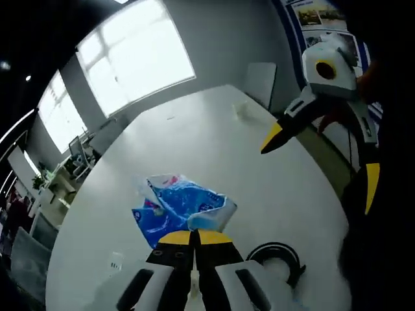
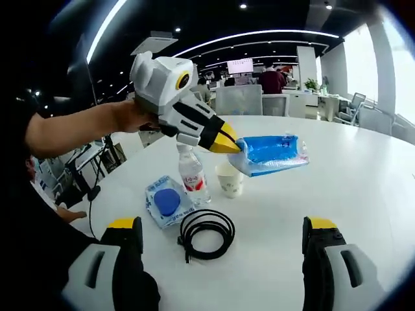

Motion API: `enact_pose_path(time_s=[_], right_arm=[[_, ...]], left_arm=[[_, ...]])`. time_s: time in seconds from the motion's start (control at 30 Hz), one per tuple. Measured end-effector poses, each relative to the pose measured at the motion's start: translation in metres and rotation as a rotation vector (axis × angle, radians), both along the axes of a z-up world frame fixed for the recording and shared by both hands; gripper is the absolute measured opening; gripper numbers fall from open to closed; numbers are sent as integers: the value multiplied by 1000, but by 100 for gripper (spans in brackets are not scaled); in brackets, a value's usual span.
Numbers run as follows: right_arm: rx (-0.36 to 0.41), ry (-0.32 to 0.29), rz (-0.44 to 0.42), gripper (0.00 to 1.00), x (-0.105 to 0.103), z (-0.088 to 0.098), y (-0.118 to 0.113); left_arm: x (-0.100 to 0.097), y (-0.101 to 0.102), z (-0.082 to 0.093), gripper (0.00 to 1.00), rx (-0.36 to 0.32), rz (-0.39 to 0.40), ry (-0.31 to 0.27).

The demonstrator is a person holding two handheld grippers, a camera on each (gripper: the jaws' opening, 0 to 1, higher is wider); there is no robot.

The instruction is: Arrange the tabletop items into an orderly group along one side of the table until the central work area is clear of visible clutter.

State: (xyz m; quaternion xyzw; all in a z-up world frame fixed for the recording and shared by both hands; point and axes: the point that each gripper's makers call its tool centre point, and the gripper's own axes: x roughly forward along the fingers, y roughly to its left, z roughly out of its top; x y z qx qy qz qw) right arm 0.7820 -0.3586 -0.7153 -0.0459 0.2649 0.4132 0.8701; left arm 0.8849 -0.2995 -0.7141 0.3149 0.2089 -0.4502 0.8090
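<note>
My left gripper [image 1: 194, 236] is shut on a blue plastic tissue pack [image 1: 185, 208] and holds it in the air over the white table [image 1: 214, 149]. In the right gripper view, a hand holds that left gripper [image 2: 227, 144] with the pack [image 2: 272, 154] sticking out to its right. Under it stand a clear water bottle [image 2: 193, 176] and a paper cup [image 2: 229, 179]. A flat blue wipes packet [image 2: 167, 202] and a coiled black cable [image 2: 207, 233] lie nearer. My right gripper [image 2: 222, 227] is open, nothing between its jaws. It hangs at the right [image 1: 321, 162] in the left gripper view.
The black cable [image 1: 279, 256] lies by the near table edge. A small white object [image 1: 241, 110] sits at the far end, before a grey chair [image 1: 260, 81]. Bright windows [image 1: 139, 55] line the wall. Office desks and people [image 2: 272, 81] stand beyond the table.
</note>
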Motion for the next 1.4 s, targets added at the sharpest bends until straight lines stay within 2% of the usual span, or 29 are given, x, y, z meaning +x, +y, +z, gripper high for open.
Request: enact_pose_path(time_s=[0.3,0.53,0.63,0.87,1.17,1.27,1.33,1.4], right_arm=[[-12,8,0,100,0,-4,-3],[-15,20,-3,100,-1,-8,-4],[-20,23,2,100,-1,-10,-4],[-28,27,5,100,-2,-13,-6],[-32,37,-9,100,-2,-16,-11],[-30,37,-11,100,-1,-16,-11],[-32,36,-9,100,-1,-16,-11],[-28,37,-8,100,0,-16,-10]], left_arm=[[-9,-19,-39,0,15,3,40],[-9,-14,-62,0,42,49,66],[-10,-9,-75,0,76,63,82],[-11,-7,-97,0,94,107,116],[-8,-3,-105,0,92,147,112],[-12,-3,-109,3,99,137,133],[-15,-4,-110,6,105,127,124],[-17,-7,-108,10,84,122,129]])
